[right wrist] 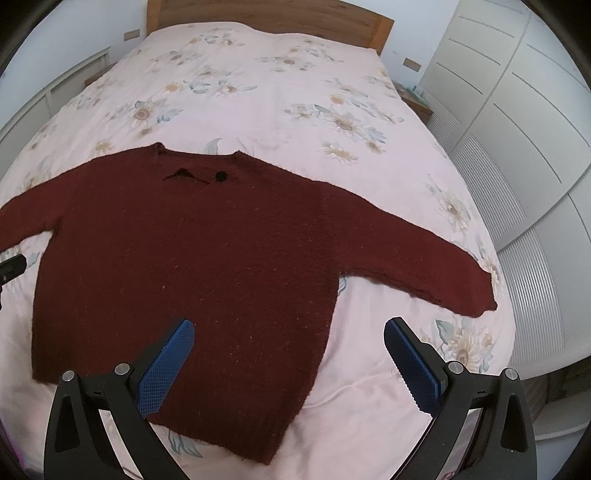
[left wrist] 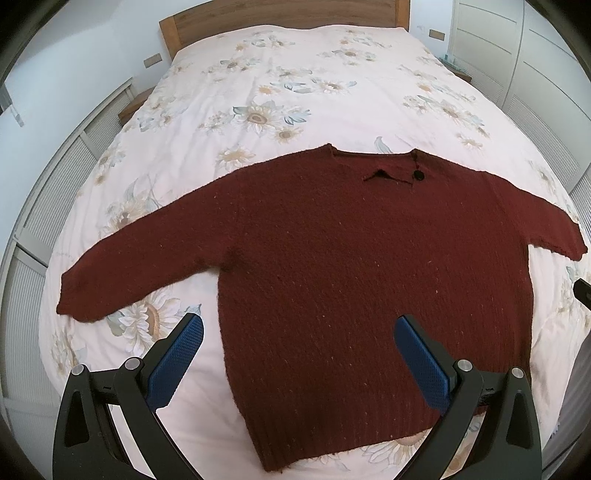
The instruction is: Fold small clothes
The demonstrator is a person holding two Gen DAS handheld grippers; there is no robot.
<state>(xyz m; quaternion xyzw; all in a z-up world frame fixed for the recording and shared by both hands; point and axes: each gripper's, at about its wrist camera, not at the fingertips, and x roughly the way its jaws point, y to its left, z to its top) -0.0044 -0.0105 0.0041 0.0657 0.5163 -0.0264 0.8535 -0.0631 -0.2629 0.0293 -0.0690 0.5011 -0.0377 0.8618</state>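
Note:
A dark red knit sweater lies flat on the bed, front up, both sleeves spread out to the sides, neck toward the headboard; it also shows in the right wrist view. A black button sits at its neck. My left gripper is open and empty, hovering above the sweater's lower left part near the hem. My right gripper is open and empty above the sweater's lower right edge. A bit of the right gripper shows at the left wrist view's right edge, and the left gripper at the right wrist view's left edge.
The bed has a pale pink cover with a flower print and a wooden headboard. White wardrobe doors stand to the right of the bed, white slatted panels to the left. A small bedside table stands at the far right.

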